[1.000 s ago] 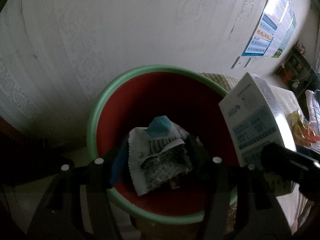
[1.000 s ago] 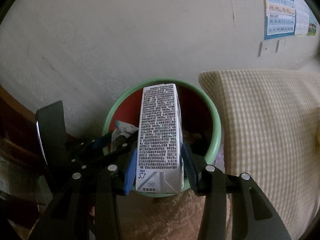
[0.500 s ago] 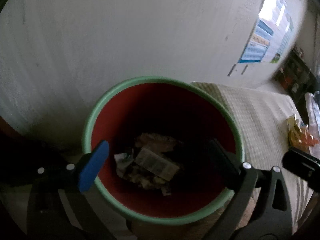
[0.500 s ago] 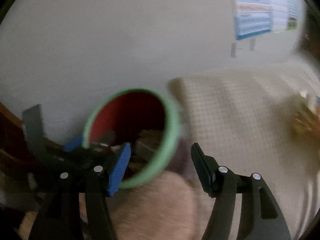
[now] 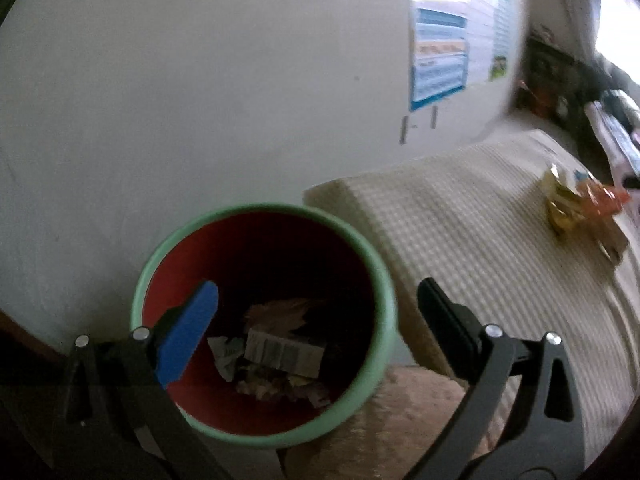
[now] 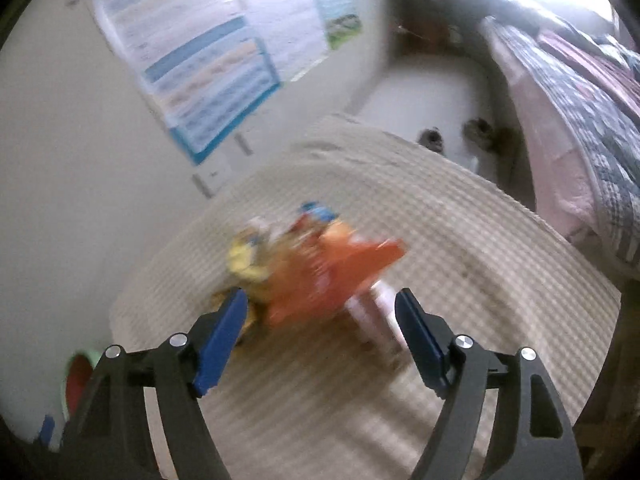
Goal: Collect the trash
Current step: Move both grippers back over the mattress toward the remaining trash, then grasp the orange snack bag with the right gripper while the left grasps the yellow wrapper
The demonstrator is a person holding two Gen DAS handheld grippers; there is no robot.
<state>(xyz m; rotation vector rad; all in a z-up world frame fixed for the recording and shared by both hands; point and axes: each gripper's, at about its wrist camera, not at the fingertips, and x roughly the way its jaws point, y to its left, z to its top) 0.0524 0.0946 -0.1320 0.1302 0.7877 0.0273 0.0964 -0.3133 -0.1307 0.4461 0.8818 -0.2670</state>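
Both grippers emptied over the bin, the right one now swung to the trash left on the table.

A second ago the left gripper [image 5: 316,320] pinched a crumpled white wrapper and the right gripper [image 6: 320,332] a white milk carton; both now lie inside the round red bin with a green rim [image 5: 384,292], among other scraps. The bin stands against the pale wall, touching the near edge of the beige checked tablecloth [image 5: 480,256]. The left gripper hangs above the bin, jaws spread wide and empty. The right gripper's jaws are opening with nothing between them, pointed at a blurred heap of orange and yellow snack wrappers [image 6: 316,268] lying mid-table, with bare cloth open all around it and a patterned quilt [image 6: 580,92] beyond the far edge.
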